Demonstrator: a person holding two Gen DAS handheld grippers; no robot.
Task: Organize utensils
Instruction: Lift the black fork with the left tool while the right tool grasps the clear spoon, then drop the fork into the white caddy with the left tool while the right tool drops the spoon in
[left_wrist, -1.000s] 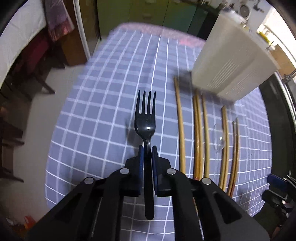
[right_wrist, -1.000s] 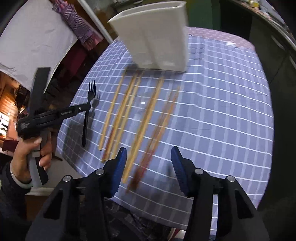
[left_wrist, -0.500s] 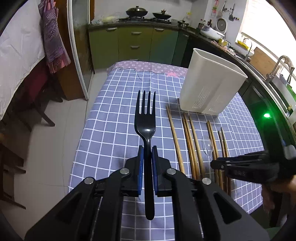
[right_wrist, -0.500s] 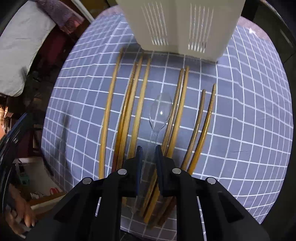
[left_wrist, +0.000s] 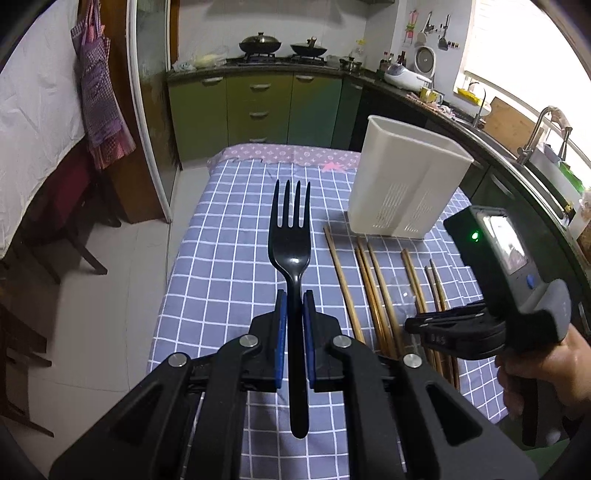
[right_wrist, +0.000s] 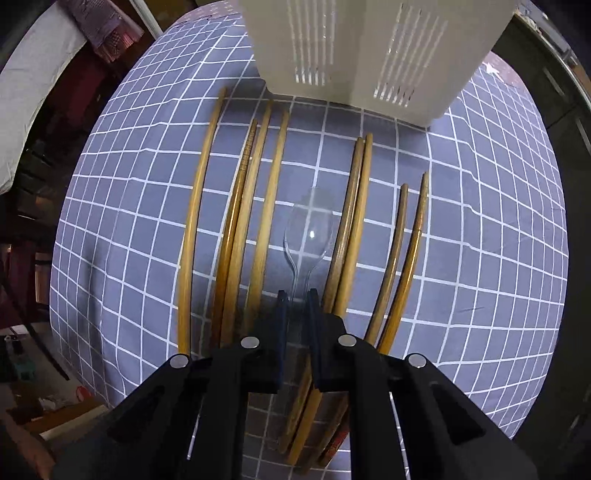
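Note:
My left gripper is shut on the handle of a black plastic fork, held above the checked tablecloth with the tines pointing away. My right gripper points straight down over a clear plastic spoon. Its jaws are closing on the spoon's thin handle, and the pads sit against it. The spoon lies on the cloth among several wooden chopsticks. A white slotted utensil holder stands just beyond them. In the left wrist view the right gripper is low at the right, over the chopsticks.
The blue checked tablecloth covers a small table with open floor to its left. A person's hand holds the right gripper's handle. Green kitchen cabinets and a stove stand behind. The white holder is at the table's far right.
The right gripper came down over the chopsticks and its jaws narrowed from wide open onto the clear spoon's handle. The left gripper lifted and tilted up with the fork.

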